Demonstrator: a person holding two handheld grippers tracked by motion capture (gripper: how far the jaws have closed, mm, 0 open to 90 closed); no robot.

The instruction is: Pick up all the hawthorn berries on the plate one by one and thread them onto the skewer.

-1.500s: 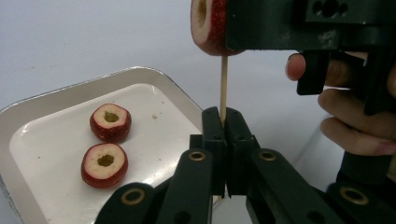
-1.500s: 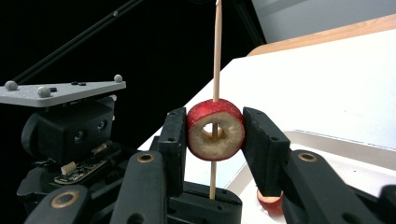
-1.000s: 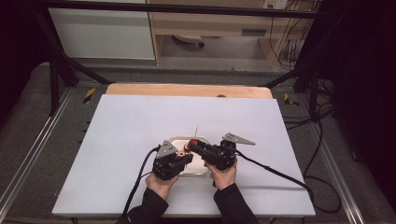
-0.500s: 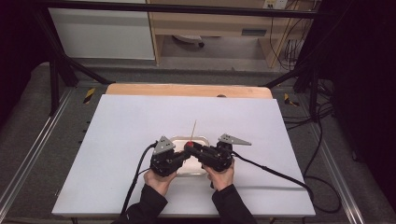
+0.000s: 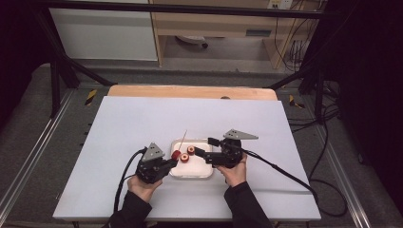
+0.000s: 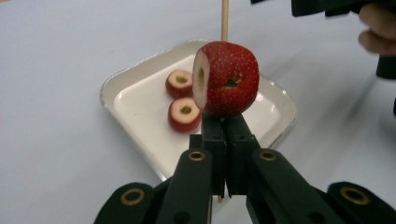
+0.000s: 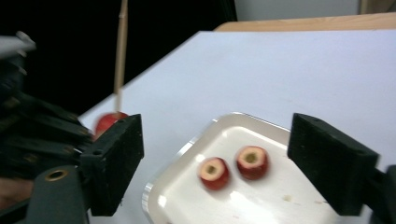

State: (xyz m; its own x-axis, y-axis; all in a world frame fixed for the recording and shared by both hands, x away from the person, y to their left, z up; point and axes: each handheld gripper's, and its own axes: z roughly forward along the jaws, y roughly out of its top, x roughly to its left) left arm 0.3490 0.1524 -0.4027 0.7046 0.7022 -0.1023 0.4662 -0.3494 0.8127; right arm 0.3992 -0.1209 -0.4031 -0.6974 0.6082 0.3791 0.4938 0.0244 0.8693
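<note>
left tongs [image 5: 167, 164], clenched on the lower end of a thin wooden skewer [image 6: 224, 19], which stands upright so that the cored red fruit [image 6: 226, 78] threaded on it sits just above the jaw tips, over the near-left edge of the white tray [image 5: 177, 174]; this likely keeps the skewer steady for further threading. centre, the tray on the white counter [image 5: 133, 118] carries two more cored red fruits [image 7: 214, 173] [image 7: 252, 162], side by side and apart from the skewered one. right tongs [image 5: 207, 148], released: their jaws have just been opening and stand wide over the tray's right side with nothing between them, seemingly free to fetch the next fruit. behind, a wooden board edge [image 5: 190, 91]; nothing blocks the tray.
</note>
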